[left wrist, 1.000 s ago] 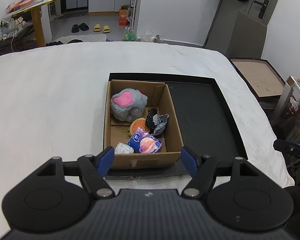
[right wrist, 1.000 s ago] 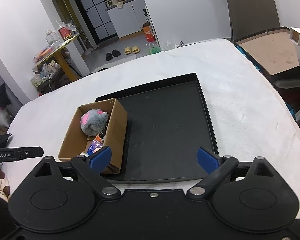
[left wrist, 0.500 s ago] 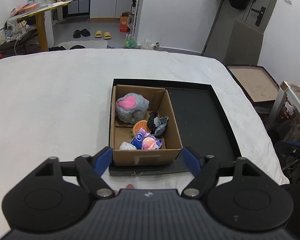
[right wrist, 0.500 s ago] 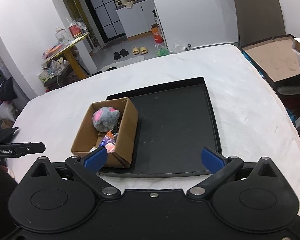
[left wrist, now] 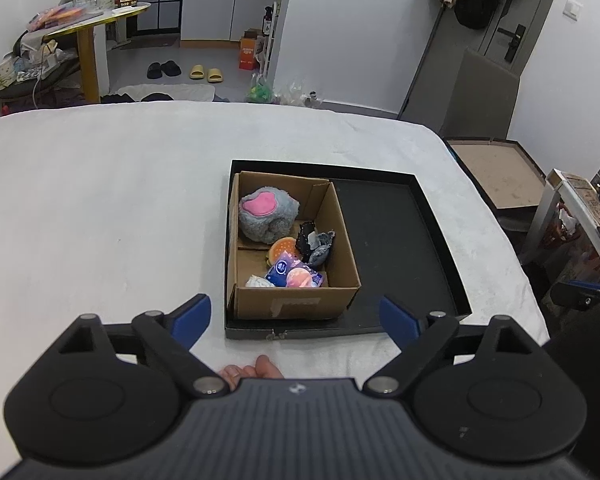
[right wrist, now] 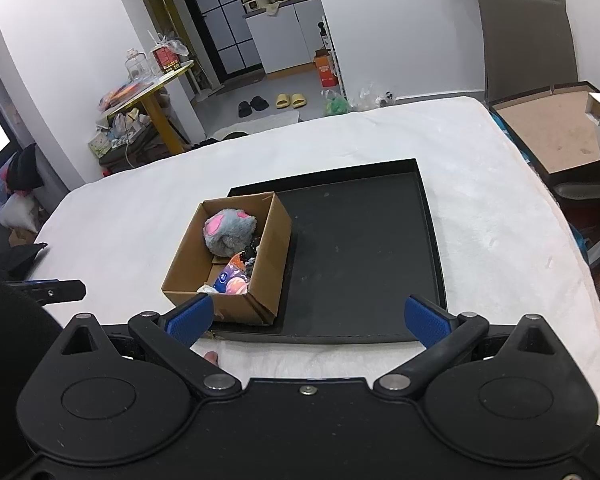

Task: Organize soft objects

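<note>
Compared with a second ago, both views have pulled back and risen, so the cardboard box (left wrist: 292, 248) looks smaller and farther off. It sits in the left part of a black tray (left wrist: 400, 248) on a white-covered surface, possibly a bed (left wrist: 100, 208). Inside lie a grey plush toy (left wrist: 268, 216), an orange squishy (left wrist: 282, 249), a dark crumpled item (left wrist: 316, 245), a blue packet (left wrist: 296, 276) and something white. The tray's right part is bare. Left tongs (left wrist: 296, 316) and right tongs (right wrist: 308, 320) are spread wide, holding nothing. This fits items gathered, or awaiting sorting; any grasp should pinch gently at mid-body.
</note>
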